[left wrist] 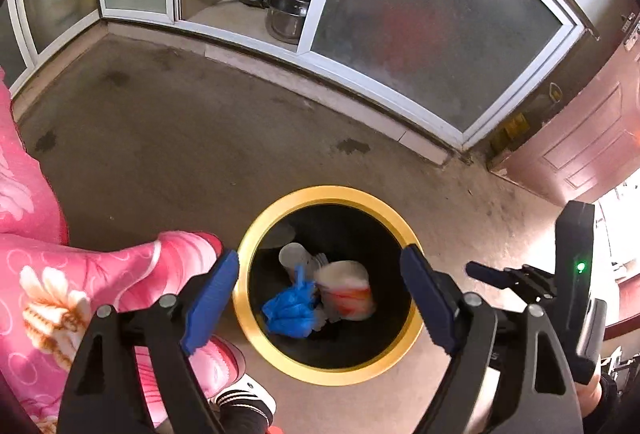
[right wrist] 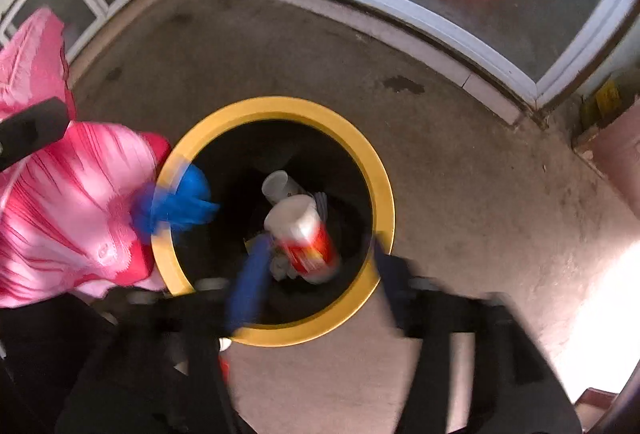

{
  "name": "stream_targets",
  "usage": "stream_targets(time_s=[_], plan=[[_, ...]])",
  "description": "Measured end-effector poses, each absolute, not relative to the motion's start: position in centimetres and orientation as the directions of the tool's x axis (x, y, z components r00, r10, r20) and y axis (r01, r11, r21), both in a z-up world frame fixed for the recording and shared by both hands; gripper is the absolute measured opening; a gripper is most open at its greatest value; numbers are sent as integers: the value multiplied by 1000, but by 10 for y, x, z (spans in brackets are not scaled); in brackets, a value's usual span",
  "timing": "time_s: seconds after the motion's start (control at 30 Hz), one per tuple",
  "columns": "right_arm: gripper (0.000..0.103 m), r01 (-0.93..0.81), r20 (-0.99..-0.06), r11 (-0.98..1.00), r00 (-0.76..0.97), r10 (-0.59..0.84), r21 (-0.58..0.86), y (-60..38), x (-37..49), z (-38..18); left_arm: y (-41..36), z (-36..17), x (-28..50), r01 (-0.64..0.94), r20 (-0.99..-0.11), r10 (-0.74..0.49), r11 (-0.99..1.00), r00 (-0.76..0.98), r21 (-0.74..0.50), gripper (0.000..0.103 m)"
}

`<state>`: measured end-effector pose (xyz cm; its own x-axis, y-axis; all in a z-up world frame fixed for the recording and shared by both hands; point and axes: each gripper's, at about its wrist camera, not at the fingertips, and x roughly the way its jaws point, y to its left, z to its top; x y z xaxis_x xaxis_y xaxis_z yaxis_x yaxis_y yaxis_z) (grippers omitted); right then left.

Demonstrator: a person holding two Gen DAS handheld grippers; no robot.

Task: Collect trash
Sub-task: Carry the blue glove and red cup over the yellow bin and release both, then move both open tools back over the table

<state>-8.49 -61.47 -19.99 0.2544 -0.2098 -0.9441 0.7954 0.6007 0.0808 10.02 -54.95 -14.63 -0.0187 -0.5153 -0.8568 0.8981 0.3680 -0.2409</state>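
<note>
Left gripper (left wrist: 320,298) hung directly above bin (left wrist: 256,326), jaws spread wide, nothing between them. Right gripper (right wrist: 312,274) likewise over bin, blurred, jaws apart and empty. Inside bin: blue plastic bag (left wrist: 290,308), red-and-white cup (left wrist: 346,294), white cup (left wrist: 294,258). Beside bin's rim, pink floral trousers (left wrist: 60,294).

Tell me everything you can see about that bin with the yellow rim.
The bin is round, with a wide glossy yellow ring on top and a black inside, probably plastic. It stands upright on the bare concrete floor, open, with no lid. Inside lie a crumpled blue bag, a red and white cup and a pale cup. Both grippers hang open above it.
</note>
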Motion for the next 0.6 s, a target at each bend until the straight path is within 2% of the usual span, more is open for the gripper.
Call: stream_targets(time_s=[0.2,0.27,0.33,0.4,0.47,0.6], plan=[[58,822,-881,560,335,-333,101,-600,-115,-160,-520,-111,101,889,-805,-593,365,-6,-276,84],[63,817,-835,562,396,-382,130,-594,-125,-140,-502,-89,104,884,-775,-632,366,7,-290,85],[72,803,-772,575,463,-436,157,-583,-133,-115,-479,-64,108,880,-739,-673,362,19,-307,86],[72,781,-721,602,511,-467,164,-575,-133,-94,-452,-41,112,881,-708,-704,366,53,-299,90],[73,752,-684,637,555,-474,169,-572,-129,-76,-415,-16,117,882,-675,-730,384,110,-272,95],[77,636,-609,748,673,-420,188,-553,-102,-44,-322,21,136,853,-628,-743,465,231,-237,95]])
